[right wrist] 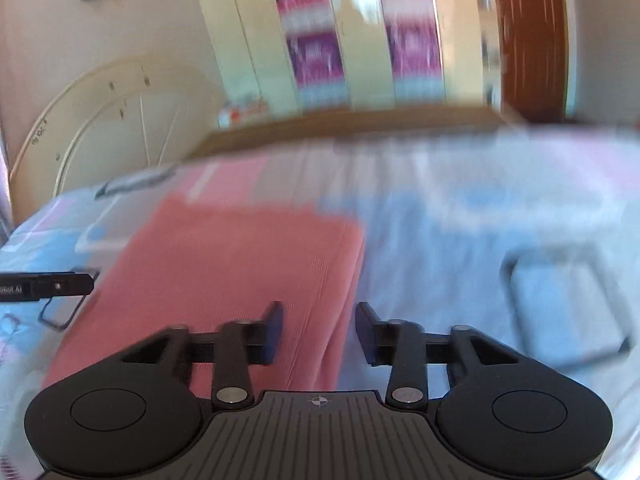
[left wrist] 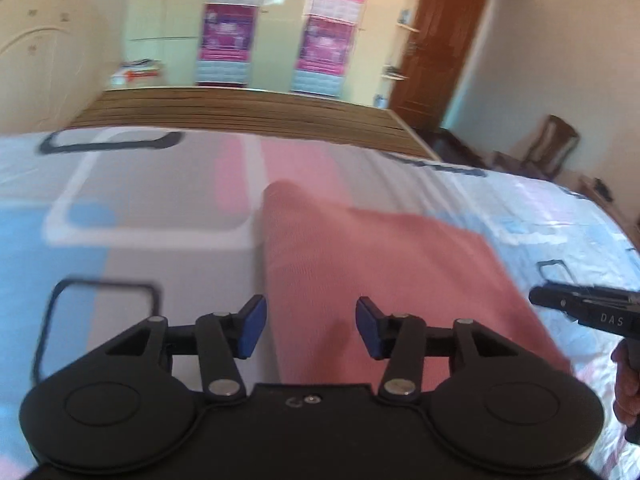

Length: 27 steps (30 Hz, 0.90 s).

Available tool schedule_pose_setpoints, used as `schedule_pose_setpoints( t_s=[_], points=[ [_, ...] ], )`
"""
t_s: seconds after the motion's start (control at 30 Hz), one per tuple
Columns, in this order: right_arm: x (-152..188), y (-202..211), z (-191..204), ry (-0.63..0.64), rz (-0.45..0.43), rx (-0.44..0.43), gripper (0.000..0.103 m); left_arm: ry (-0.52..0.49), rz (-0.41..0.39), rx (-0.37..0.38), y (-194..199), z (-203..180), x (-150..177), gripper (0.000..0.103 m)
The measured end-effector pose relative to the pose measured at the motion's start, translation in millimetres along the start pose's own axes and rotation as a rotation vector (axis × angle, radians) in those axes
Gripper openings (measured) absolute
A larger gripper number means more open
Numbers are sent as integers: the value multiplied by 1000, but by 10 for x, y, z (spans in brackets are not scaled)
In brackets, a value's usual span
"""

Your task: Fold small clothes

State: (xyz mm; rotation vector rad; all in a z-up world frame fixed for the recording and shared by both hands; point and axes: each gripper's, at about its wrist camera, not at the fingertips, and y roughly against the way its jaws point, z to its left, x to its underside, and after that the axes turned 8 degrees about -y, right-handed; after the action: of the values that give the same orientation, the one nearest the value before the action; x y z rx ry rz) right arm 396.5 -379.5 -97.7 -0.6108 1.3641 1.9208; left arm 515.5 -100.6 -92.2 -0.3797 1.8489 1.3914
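A pink garment [left wrist: 360, 264] lies flat on the bed, folded into a rough rectangle, with a narrow part reaching toward the headboard. In the left wrist view my left gripper [left wrist: 310, 330] hovers over its near left edge, jaws apart, nothing between the blue pads. In the right wrist view the same pink garment [right wrist: 240, 256] fills the centre. My right gripper [right wrist: 319, 332] hangs above its near right edge, jaws apart with no cloth pinched. The right gripper [left wrist: 588, 308] also shows at the right edge of the left wrist view, in a hand. The left gripper's tip [right wrist: 48, 286] shows at the left edge of the right wrist view.
The bedsheet [left wrist: 140, 220] is white with blue, pink and dark-outlined patches. A wooden headboard [left wrist: 248, 114] runs along the far side. Beyond stand cream wardrobes with purple posters [left wrist: 226, 40], a brown door [left wrist: 440, 40] and a wooden chair [left wrist: 552, 144].
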Motion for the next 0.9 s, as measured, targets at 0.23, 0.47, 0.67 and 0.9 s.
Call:
schedule_pose_setpoints(
  t_s=[0.23, 0.47, 0.67, 0.9],
  points=[
    [-285, -769, 169, 97, 125, 29, 14, -58, 93, 75, -814, -102, -288, 37],
    [-367, -971, 1, 105, 162, 180, 2, -153, 66, 40, -833, -232, -373, 37],
    [-379, -759, -44, 60, 74, 118, 2, -120, 98, 35, -936, -130, -303, 41],
    [-405, -826, -48, 73, 71, 133, 2, -155, 107, 20, -1018, -215, -521, 38]
  ],
)
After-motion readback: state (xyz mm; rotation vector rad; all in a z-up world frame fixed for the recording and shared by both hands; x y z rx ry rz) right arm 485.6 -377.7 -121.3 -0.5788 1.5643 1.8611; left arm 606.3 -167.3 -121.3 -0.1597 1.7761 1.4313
